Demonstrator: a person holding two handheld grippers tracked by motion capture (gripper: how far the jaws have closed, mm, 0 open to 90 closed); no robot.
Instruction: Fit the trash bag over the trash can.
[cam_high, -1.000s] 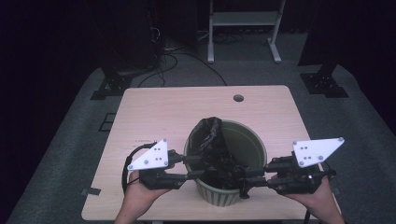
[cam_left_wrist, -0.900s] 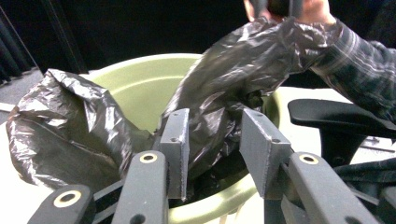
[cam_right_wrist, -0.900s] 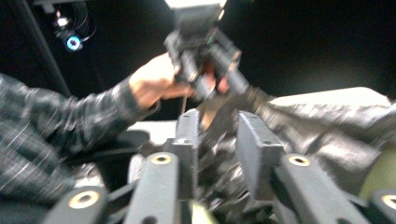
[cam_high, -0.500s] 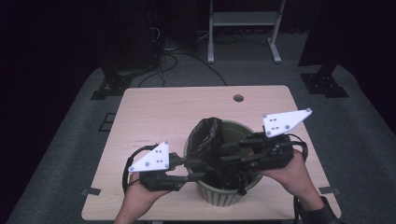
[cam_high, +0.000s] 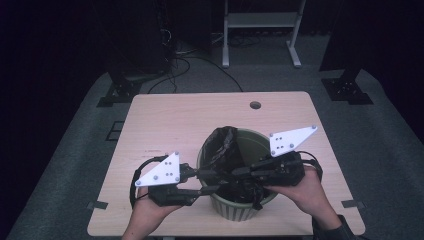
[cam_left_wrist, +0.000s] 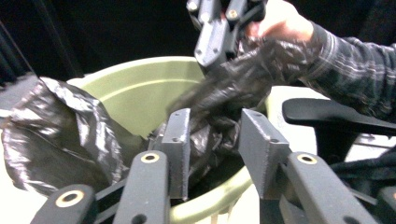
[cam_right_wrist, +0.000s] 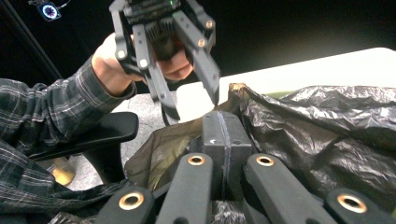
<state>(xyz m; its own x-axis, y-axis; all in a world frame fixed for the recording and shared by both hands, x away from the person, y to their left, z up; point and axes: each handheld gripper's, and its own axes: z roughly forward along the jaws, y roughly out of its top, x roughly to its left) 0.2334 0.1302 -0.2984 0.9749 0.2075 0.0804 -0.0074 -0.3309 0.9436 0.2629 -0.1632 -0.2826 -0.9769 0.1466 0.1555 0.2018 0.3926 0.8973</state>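
At lower left of the high view, the left claw sits half spread over the rim of the round pale green plastic bin on the bench. Lower right, the right claw has moved inward and just pinched shut on the crinkled black bin liner inside, likely to spread it.

Bin liner: thin black plastic, crinkled, glossy. Bin: pale green plastic, smooth, matt. Surface: light wood-look top, smooth. Left claw: matt black plastic. Sleeve: checked cloth
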